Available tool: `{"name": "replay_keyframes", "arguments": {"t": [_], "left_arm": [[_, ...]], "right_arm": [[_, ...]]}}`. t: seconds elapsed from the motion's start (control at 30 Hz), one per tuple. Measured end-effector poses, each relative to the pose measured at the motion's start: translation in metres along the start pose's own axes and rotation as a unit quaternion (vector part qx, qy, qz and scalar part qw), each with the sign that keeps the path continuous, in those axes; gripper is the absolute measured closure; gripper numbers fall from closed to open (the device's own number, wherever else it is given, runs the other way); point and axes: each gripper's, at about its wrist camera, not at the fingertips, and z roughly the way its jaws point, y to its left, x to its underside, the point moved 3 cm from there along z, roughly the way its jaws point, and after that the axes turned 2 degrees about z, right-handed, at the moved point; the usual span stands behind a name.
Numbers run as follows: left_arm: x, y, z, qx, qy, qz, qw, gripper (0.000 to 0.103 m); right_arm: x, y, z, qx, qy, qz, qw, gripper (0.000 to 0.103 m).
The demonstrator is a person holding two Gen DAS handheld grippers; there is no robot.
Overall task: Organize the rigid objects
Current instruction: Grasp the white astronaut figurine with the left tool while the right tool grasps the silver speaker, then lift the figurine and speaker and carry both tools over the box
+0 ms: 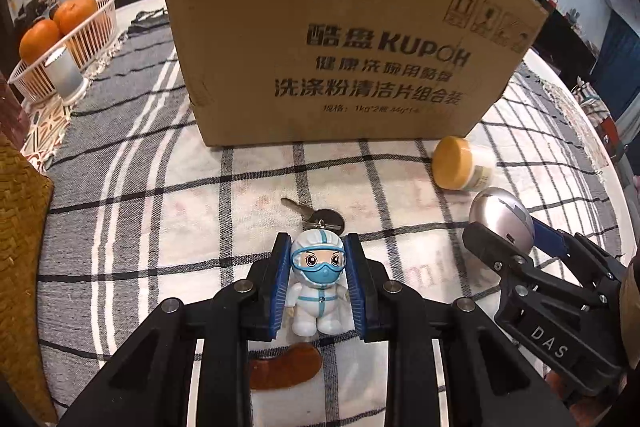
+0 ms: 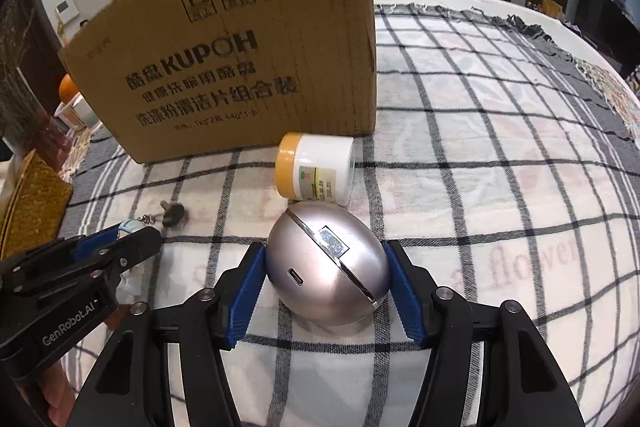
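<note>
A small white figurine keychain (image 1: 316,283) in a blue mask and goggles stands upright between the blue pads of my left gripper (image 1: 317,247), which is shut on it. Its key (image 1: 316,217) lies on the cloth just beyond. To the right, my right gripper (image 2: 326,255) has both pads against the sides of a silver egg-shaped device (image 2: 328,267) resting on the checked tablecloth. In the left wrist view the egg (image 1: 498,215) shows between the right gripper's fingertips (image 1: 476,239). A big open cardboard box (image 1: 340,47) stands behind both.
A white jar with a yellow lid (image 2: 316,169) lies on its side between the egg and the box. At far left stand a white basket (image 1: 92,39) holding oranges, a white cylinder (image 1: 66,75) and a woven mat (image 1: 20,227). A brown curved object (image 1: 284,367) lies under the left gripper.
</note>
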Motion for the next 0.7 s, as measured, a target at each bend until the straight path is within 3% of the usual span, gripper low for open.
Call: {"name": "replay_keyframes", "arguments": {"t": [0.7], "left_arm": [[-0.027, 0.003, -0.086, 0.012, -0.111, -0.001, 0.9938, 0.076]], "right_arm": [[-0.032, 0.021, -0.075, -0.032, -0.098, -0.014, 0.995, 0.042]]}}
